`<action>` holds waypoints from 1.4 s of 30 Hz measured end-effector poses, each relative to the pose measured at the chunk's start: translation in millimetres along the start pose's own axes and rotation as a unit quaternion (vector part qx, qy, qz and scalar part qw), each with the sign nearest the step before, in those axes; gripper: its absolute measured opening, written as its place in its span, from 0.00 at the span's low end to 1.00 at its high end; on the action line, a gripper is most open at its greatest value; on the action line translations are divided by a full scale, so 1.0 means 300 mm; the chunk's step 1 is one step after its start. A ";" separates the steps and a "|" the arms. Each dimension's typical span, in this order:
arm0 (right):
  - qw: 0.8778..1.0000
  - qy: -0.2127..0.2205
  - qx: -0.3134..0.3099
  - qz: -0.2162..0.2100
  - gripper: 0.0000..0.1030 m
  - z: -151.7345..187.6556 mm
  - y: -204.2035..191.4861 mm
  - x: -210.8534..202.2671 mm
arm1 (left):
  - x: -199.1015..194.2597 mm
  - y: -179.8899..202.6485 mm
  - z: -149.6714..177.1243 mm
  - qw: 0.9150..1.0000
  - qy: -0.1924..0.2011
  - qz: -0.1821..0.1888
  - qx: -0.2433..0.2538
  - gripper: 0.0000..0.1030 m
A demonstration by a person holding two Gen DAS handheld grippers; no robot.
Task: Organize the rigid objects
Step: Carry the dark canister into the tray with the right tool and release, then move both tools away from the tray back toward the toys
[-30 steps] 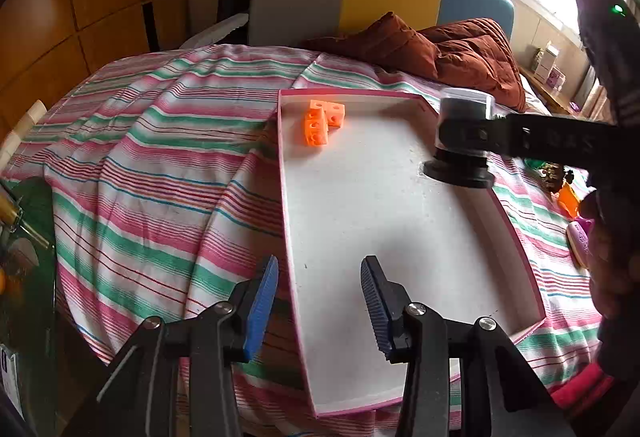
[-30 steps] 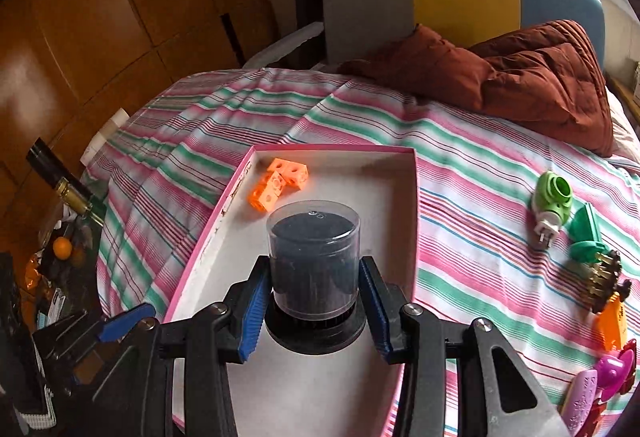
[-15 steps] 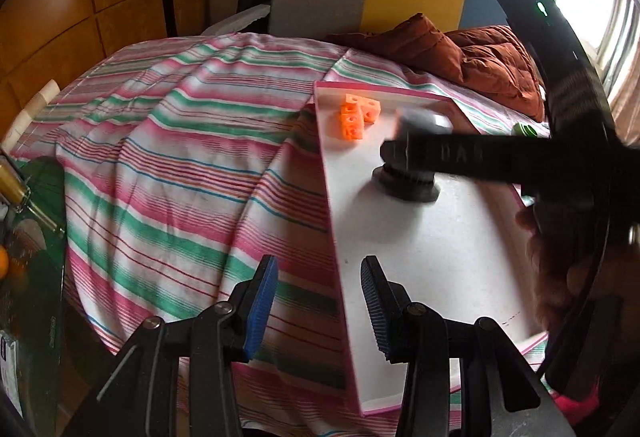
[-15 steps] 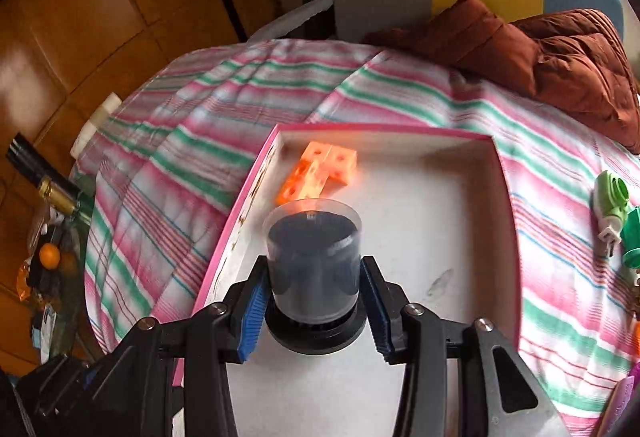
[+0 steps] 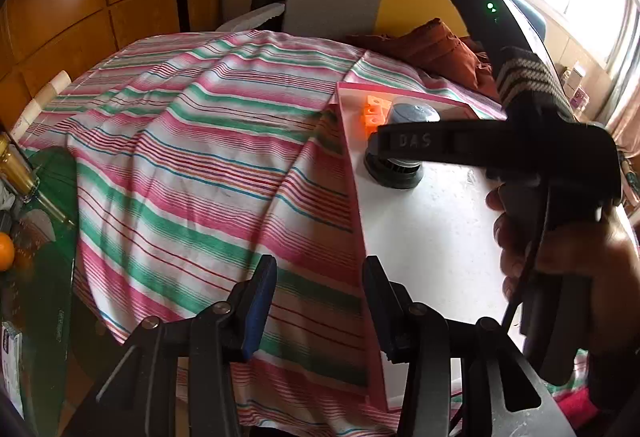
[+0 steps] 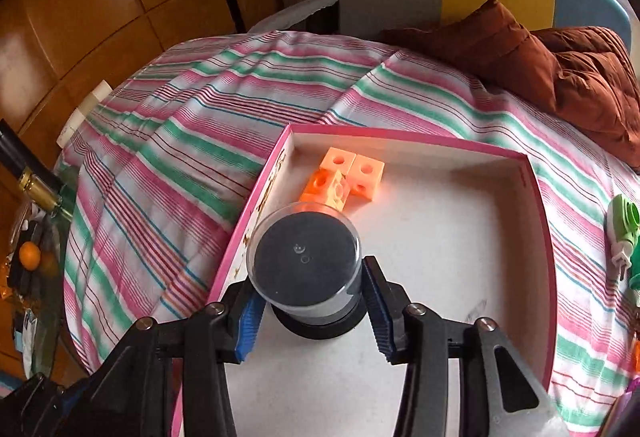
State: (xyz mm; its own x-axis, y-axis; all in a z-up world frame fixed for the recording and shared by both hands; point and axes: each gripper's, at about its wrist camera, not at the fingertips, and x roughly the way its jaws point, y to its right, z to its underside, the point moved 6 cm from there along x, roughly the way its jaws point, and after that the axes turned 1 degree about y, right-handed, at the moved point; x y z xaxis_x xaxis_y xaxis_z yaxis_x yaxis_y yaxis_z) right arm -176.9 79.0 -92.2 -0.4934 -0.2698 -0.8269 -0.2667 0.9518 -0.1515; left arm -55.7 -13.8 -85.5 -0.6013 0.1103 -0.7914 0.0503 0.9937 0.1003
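The right hand-held gripper (image 6: 312, 311) is closed on a dark cylindrical container (image 6: 306, 269) with a clear cover, its blue pads pressing the sides just above the black base. The container stands upright, long axis vertical, flat top up, and its base looks to rest on, or sit just above, the white floor of the pink-rimmed tray (image 6: 536, 221), near the tray's left wall. Just beyond it lie the orange blocks (image 6: 346, 179), close to the far left corner. The left hand-held gripper (image 5: 320, 301) hangs open and empty over the tray's near edge and the striped bedsheet (image 5: 192, 165).

Judging by this, two items are in the tray, with the release pending. A green toy (image 6: 622, 233) and other small pieces remain on the bed to the right.
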 end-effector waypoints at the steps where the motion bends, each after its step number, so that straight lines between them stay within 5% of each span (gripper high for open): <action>1: 1.000 -0.005 0.003 -0.008 0.50 -0.003 0.003 -0.004 | -0.001 -0.003 0.000 1.000 0.001 -0.002 -0.001 0.44; 4: 0.999 -0.003 0.011 -0.031 0.64 -0.001 0.009 -0.035 | 0.000 -0.012 -0.002 1.000 -0.001 -0.005 -0.006 0.45; 26: 0.997 0.066 0.008 0.024 0.66 0.128 0.209 -0.369 | -0.092 0.087 -0.009 0.999 0.029 0.006 0.042 0.49; 42: 0.979 0.097 0.104 0.149 0.66 0.250 0.738 -0.640 | -0.099 0.300 0.000 0.992 0.027 0.041 0.117 0.51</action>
State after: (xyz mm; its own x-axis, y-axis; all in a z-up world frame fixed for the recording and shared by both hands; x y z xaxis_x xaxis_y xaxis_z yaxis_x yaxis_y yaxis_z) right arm -79.2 352.4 -7.5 -0.6773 0.0202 -0.7354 0.0764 0.9961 -0.0430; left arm -33.4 72.3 -52.9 -0.6284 0.1957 -0.7529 0.2799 0.9599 0.0158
